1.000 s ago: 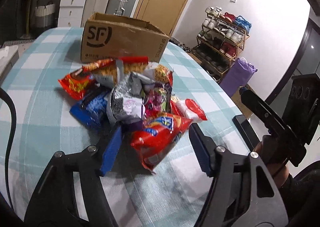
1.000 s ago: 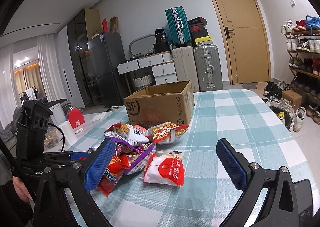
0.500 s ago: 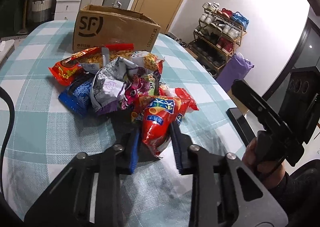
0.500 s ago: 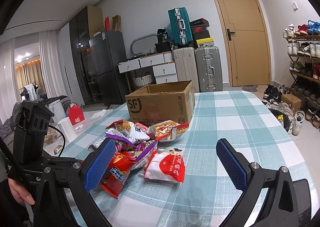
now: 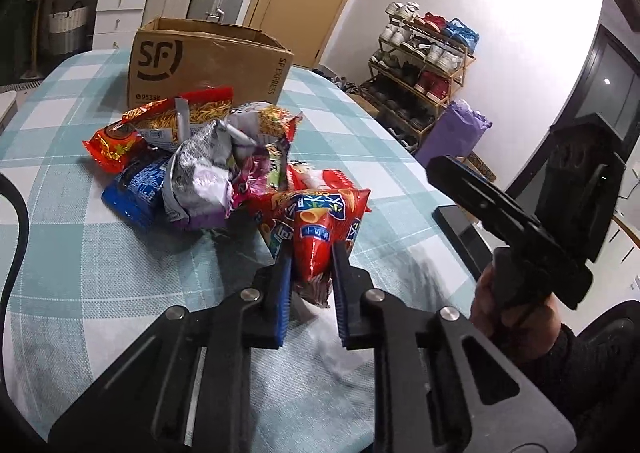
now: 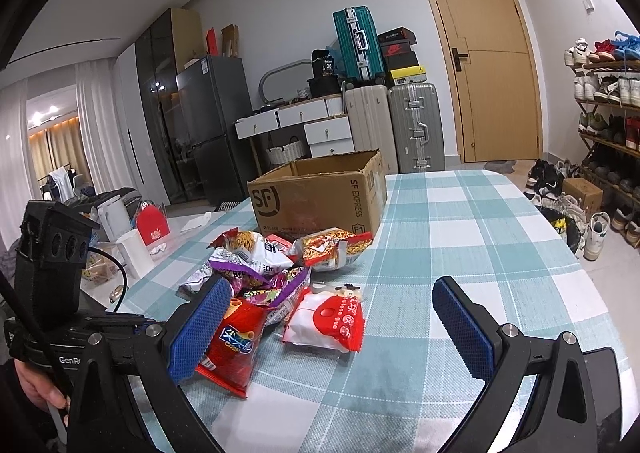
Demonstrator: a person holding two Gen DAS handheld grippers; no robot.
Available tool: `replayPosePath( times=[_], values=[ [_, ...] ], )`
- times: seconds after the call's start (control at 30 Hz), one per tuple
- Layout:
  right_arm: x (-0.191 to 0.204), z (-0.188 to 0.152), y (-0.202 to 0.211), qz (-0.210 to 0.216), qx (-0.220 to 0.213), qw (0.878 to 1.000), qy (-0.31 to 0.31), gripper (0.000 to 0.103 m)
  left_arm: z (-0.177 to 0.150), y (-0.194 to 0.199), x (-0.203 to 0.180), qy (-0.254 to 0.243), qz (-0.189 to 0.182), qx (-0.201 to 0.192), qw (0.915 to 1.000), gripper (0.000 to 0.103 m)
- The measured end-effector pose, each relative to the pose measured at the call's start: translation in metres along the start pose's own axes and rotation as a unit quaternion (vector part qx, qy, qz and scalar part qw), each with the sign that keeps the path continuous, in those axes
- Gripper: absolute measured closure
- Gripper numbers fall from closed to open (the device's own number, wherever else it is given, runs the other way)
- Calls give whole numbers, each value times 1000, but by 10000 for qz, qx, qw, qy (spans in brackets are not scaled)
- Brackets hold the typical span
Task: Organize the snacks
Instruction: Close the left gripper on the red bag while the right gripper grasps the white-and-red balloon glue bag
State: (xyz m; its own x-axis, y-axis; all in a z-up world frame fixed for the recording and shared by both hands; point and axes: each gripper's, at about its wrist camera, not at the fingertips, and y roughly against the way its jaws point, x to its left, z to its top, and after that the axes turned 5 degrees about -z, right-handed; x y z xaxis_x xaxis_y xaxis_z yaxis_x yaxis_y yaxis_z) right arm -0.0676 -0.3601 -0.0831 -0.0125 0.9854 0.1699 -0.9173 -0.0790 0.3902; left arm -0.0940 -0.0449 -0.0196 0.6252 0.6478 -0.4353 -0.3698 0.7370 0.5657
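Observation:
A heap of snack bags (image 5: 208,165) lies on the checked tablecloth in front of an open cardboard box (image 5: 200,61) marked SF. My left gripper (image 5: 312,269) is closing, and its blue pads pinch the near end of a red snack bag (image 5: 320,221) at the front of the heap. The right wrist view shows the same red bag (image 6: 236,341) beside a white and red packet (image 6: 328,321), with the box (image 6: 320,197) behind. My right gripper (image 6: 329,285) hangs open above the table with nothing between its pads.
The table (image 6: 480,253) has a teal and white cloth; its edge runs along the right. A dark flat device (image 5: 460,229) lies near that edge. A black cable (image 5: 16,213) crosses the left side. A shoe rack (image 5: 424,65) and suitcases (image 6: 416,125) stand beyond.
The left jaws have come together from wide open onto the red snack bag, and the gripper has shifted slightly at the heap's front. The right gripper has stayed put.

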Motion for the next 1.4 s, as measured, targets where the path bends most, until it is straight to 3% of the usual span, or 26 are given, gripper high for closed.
replayPosePath(
  times=[0.37, 0.8, 1.1, 1.4],
  values=[
    [-17, -2, -8, -90, 352, 9990, -275, 0, -5, 19, -1, -49, -80, -108, 9999, 89],
    [-16, -11, -41, 201, 1053, 9921, -648, 0, -15, 52, 9, 33, -41, -318, 9995, 90],
    [-5, -14, -66, 255, 1476, 9874, -506, 0, -9, 85, 23, 380, -187, -636, 9971, 92],
    [10, -12, -106, 108, 1987, 9797, -229, 0, -6, 101, 35, 541, -76, -812, 9952, 92]
  ],
)
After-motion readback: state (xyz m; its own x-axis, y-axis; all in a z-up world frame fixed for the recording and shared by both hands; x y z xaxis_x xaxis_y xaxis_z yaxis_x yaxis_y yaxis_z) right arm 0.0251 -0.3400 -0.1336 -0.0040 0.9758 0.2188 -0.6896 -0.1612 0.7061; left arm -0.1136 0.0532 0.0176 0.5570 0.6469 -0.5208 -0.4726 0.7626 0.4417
